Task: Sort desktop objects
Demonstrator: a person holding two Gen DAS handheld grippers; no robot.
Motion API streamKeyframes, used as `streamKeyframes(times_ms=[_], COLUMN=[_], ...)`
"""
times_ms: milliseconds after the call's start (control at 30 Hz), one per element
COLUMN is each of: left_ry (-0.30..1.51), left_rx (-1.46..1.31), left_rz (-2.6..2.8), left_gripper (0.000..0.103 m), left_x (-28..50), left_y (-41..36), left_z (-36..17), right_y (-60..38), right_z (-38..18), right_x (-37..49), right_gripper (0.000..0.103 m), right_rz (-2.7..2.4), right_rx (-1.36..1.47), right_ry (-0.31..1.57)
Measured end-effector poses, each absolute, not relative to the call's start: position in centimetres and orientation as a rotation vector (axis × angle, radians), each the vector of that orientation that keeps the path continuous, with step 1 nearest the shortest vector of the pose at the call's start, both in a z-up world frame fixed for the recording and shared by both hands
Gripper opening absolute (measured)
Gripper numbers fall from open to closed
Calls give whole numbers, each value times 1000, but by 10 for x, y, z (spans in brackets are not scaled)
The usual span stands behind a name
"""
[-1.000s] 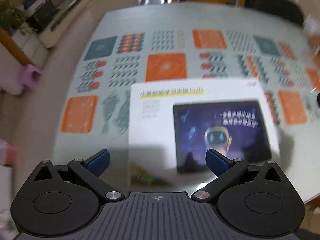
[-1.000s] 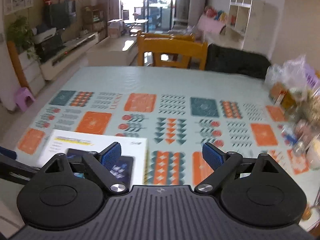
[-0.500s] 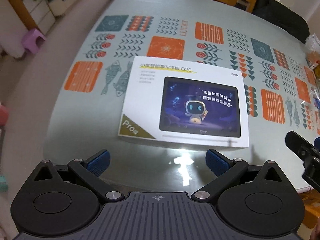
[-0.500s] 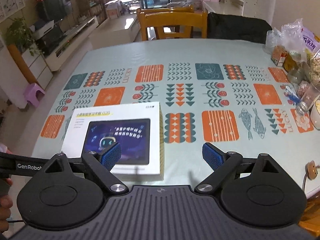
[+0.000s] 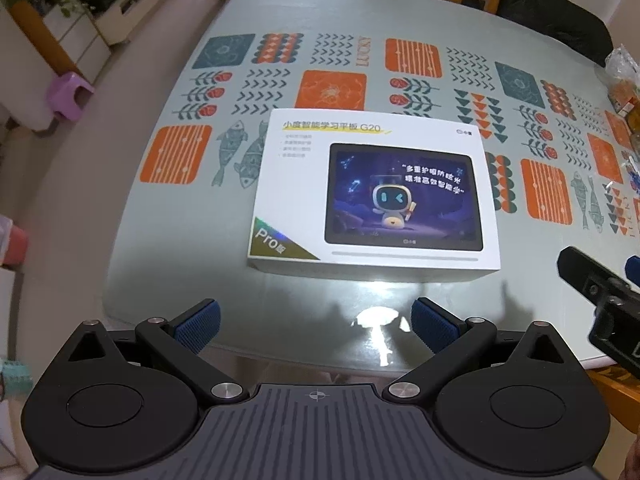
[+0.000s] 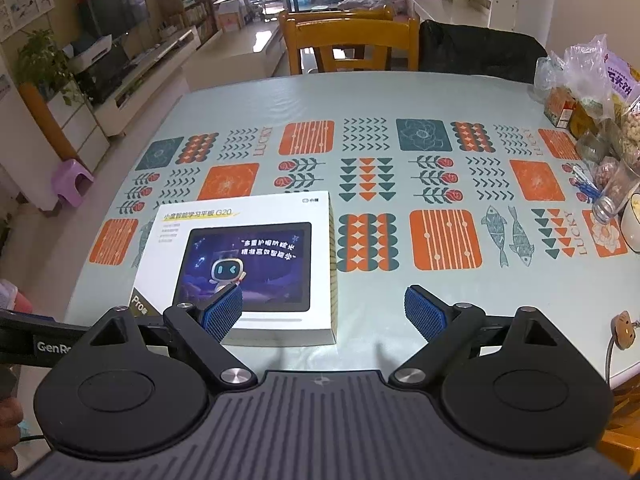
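Your left claw (image 5: 314,322) hangs above the near edge of the desk (image 5: 168,240), its blue pads spread wide apart and gripping nothing. Your right claw (image 6: 323,312) is likewise spread wide and empty, held over the near edge; part of its black body shows at the right border of the left wrist view.

The white tablet box (image 5: 372,196) lies flat on the desk, near the front edge, print side up, showing a tablet picture with a small robot figure. In the left wrist view it sits straight ahead of the left claw, clear of both pads. In the right wrist view the box (image 6: 256,256) lies to the left of centre; the left pad of the right claw overlaps its near edge in the picture, but you cannot tell from this view whether there is contact.

The desk carries a patterned cloth in orange and teal. Bags of snacks (image 6: 592,92) are piled at the far right edge, well apart from the box. A wooden chair (image 6: 348,40) stands at the far side
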State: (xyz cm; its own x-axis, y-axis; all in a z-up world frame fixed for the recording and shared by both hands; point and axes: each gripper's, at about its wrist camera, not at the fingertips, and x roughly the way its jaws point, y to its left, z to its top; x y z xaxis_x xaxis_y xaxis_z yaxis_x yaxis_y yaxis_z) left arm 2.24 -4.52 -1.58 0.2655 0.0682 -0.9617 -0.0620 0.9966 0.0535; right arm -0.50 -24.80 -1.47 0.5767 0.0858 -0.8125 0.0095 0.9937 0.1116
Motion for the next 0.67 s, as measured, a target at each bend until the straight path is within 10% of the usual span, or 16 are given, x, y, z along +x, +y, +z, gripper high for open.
streamKeyframes(times_ms=[667], left_ry=[1249], left_rx=[59], left_rz=[76], left_gripper=[103], left_x=[21], left_y=[-56], left_z=[-5], right_y=[-248], right_z=[-16], right_x=[-7], right_gripper=[103], right_rz=[56], right_rx=[97], right_ry=[975])
